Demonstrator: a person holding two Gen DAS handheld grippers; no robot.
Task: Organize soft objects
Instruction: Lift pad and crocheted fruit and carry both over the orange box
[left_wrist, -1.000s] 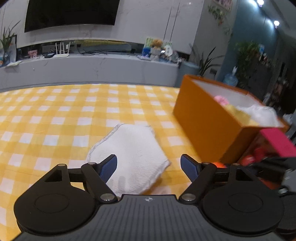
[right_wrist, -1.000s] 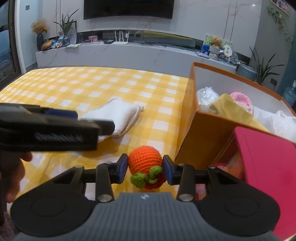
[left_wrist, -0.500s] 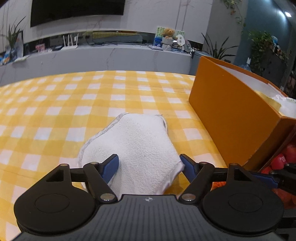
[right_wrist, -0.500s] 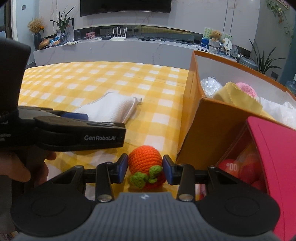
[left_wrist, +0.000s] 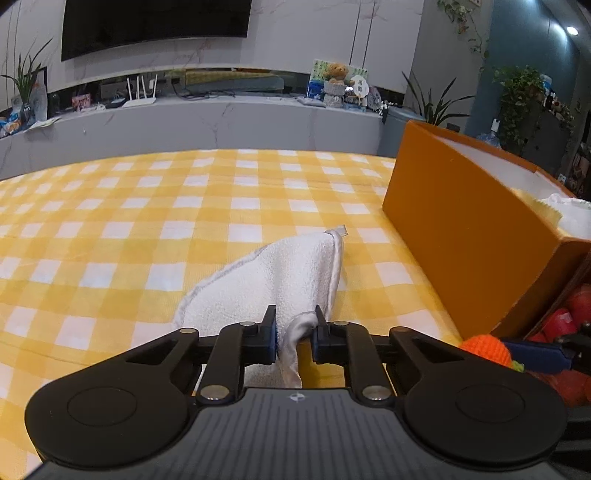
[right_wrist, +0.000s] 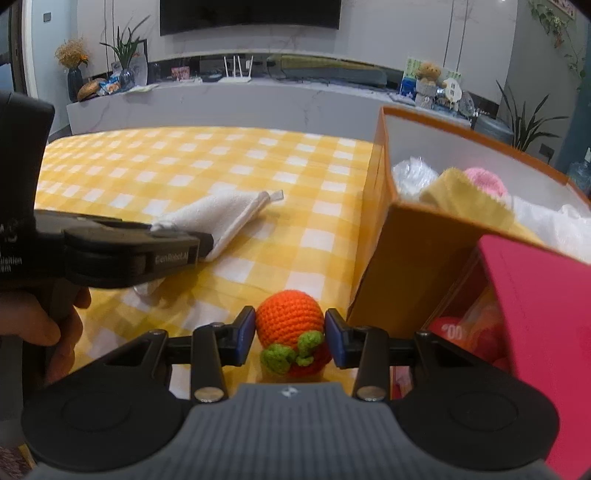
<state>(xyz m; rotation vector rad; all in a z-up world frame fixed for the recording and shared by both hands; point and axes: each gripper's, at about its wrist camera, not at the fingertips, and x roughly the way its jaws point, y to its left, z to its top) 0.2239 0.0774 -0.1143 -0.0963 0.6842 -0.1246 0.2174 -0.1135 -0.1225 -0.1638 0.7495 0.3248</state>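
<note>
Table (left_wrist: 110, 229) under yellow-and-white check cloth. Orange box (right_wrist: 406, 266) at its right side, open top, soft things inside: yellow cloth (right_wrist: 469, 199), pink knit piece (right_wrist: 484, 181). Red box (right_wrist: 546, 314) just beside it, nearer. White towel (left_wrist: 280, 273) on cloth, left of orange box, near end bunched and lifted. Left hand-held gripper (left_wrist: 294, 334) closing, towel edge pinched between jaws. Right hand-held gripper (right_wrist: 290, 334) clamped on orange crochet fruit (right_wrist: 290, 325), green leaves facing camera, by orange box corner.

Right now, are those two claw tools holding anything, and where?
The left gripper has jaws closing on the white towel's near edge. The right gripper holds the crocheted orange by its sides.
</note>
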